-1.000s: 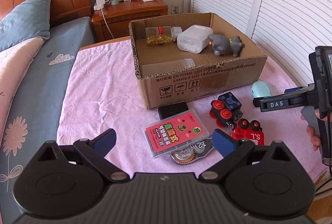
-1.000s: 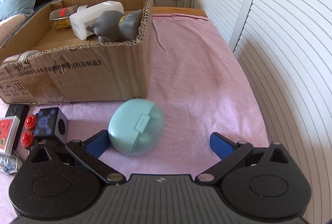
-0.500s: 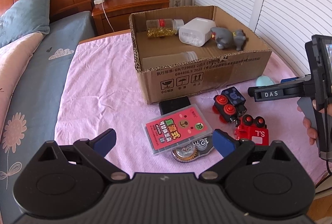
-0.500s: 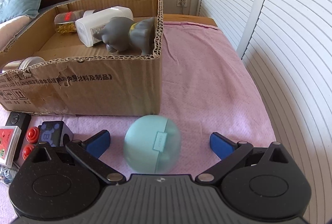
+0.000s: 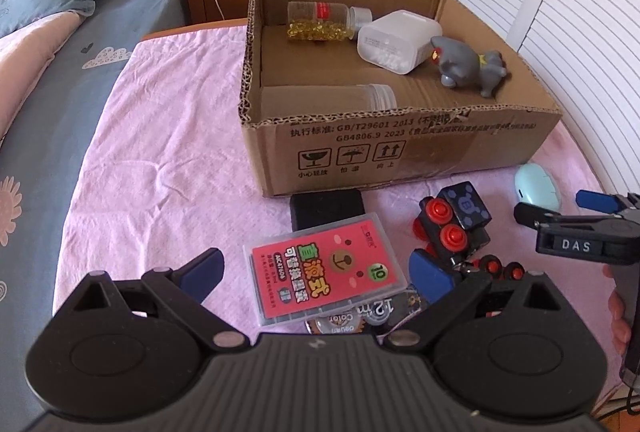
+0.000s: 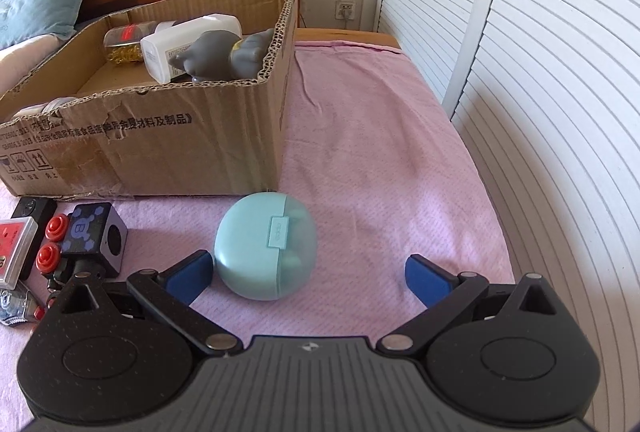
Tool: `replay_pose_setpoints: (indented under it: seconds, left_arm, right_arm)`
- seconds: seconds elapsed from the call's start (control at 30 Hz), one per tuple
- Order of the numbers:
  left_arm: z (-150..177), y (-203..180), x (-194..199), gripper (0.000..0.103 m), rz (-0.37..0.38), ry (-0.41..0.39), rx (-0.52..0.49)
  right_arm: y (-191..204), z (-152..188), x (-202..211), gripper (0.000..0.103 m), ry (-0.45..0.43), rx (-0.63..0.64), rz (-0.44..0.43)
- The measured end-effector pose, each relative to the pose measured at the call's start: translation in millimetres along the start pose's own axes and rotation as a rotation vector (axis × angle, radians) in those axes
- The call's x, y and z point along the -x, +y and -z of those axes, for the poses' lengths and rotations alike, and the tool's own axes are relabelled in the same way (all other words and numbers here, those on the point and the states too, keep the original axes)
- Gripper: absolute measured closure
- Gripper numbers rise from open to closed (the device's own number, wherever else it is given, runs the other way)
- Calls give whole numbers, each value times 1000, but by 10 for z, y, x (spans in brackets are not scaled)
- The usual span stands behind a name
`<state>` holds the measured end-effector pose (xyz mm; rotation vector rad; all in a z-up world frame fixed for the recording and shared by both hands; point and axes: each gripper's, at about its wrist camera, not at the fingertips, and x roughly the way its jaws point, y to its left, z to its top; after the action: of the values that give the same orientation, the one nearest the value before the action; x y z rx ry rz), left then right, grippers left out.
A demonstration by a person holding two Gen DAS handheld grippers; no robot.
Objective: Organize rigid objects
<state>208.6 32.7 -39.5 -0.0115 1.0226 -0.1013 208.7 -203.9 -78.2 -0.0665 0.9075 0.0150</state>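
The right claw (image 6: 307, 274) is spread wide and holds nothing; it sits low over the pink cloth (image 6: 372, 152) that covers the bed. The mint-green round case (image 6: 266, 246) lies on the cloth between its blue fingertips (image 6: 188, 278), just beside the left one and well apart from the right one. The case rests near the front right corner of the cardboard box (image 6: 180, 148); whether it touches the box cannot be told. The left claw (image 5: 318, 274) is likewise spread wide and empty. Between its fingertips lies a clear card case with a pink label (image 5: 326, 268), resting partly on a tape dispenser (image 5: 360, 316) and overlapping a flat black item (image 5: 328, 206) that lies against the front wall of the box. To the right of the card case stands a black toy train with red wheels (image 5: 454, 228), and a red toy (image 5: 496, 266) shows behind the right fingertip. Inside the box lie a clear bottle of yellow capsules (image 5: 320, 20), a white container (image 5: 400, 40), a grey animal figure (image 5: 468, 66) near the right wall and a clear jar (image 5: 328, 96) on its side along the front wall. In the left wrist view, the right claw appears at the right edge of the bed, next to the mint-green case.
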Motion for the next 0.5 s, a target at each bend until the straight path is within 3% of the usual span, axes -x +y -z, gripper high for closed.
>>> replay_pose_setpoints:
  seconds: [0.5]
  left_arm:
    - [131, -5, -209, 4, -88, 18, 8]
  right_arm:
    - [4, 40, 25, 0, -16, 24, -19]
